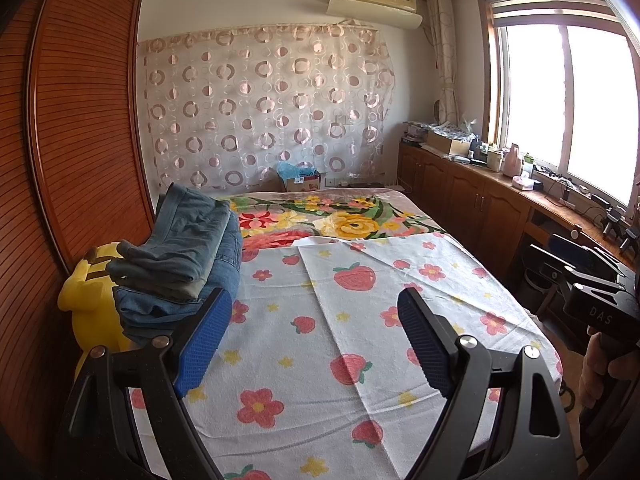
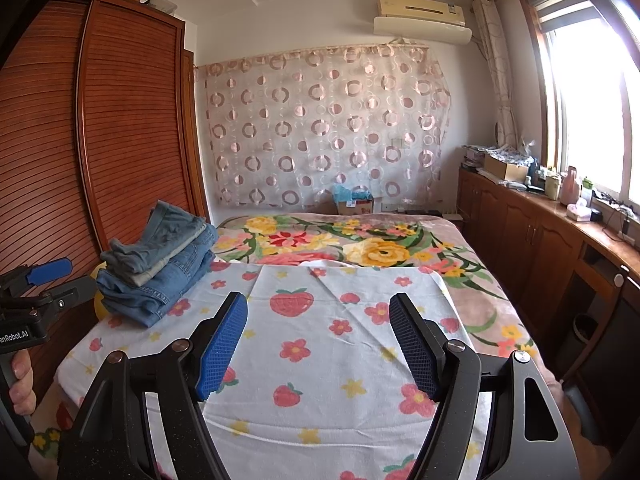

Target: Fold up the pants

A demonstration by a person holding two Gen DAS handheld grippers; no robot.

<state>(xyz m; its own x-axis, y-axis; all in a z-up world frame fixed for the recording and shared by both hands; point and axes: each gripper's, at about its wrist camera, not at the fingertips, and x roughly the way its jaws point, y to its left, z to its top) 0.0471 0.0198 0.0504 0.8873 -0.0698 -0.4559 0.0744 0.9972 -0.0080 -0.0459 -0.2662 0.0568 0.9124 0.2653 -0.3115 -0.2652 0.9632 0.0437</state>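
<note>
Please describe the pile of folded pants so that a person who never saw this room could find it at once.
Look at the bed, which is covered by a white strawberry-and-flower cloth. At that cloth's left edge, beside the brown slatted wardrobe, lies the pile of folded pants. It is the only blue denim thing on the bed, with a yellow plush toy just behind it.

White letters "DAS" stand on the black body of the right gripper [image 1: 600,312], seen in the left wrist view. In the right wrist view, the left gripper [image 2: 24,320] carries a white label, cut off, reading "enRobot.AI".
</note>
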